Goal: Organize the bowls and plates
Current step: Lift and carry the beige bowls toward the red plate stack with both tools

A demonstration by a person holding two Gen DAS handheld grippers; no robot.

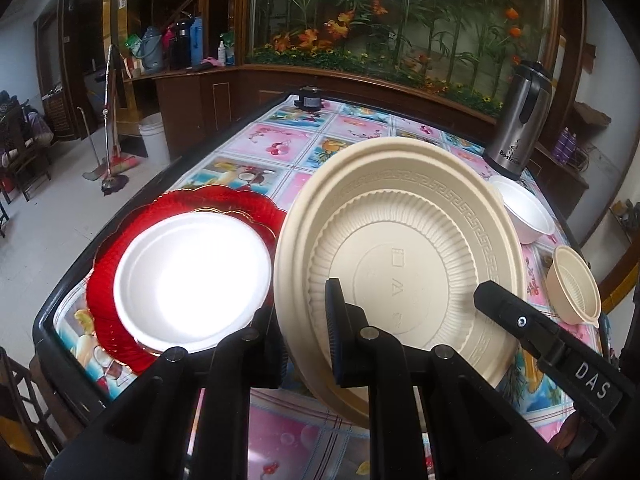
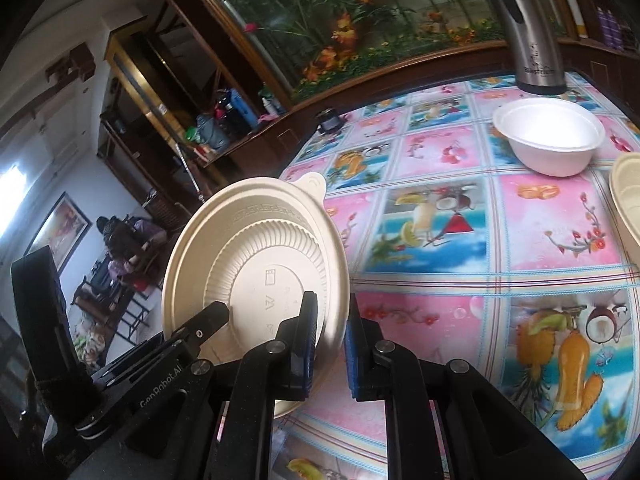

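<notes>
1. Here, both claws, left (image 1: 308, 332) and right (image 2: 332, 344), pinch the beige plate (image 1: 400, 256) by its rim, tilted above the table (image 2: 480, 240).
2. White plate (image 1: 192, 280) rests on the red plate (image 1: 208, 200).

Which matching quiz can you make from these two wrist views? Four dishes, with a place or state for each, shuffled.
Things:
1. beige plate
2. white plate
3. white bowl
4. red plate

Places or states:
A. on the table near the steel flask
B. lying under another plate
C. tilted, rim clamped in the left gripper and the right gripper
D. resting on top of the red plate

Pairs: 1-C, 2-D, 3-A, 4-B
</notes>
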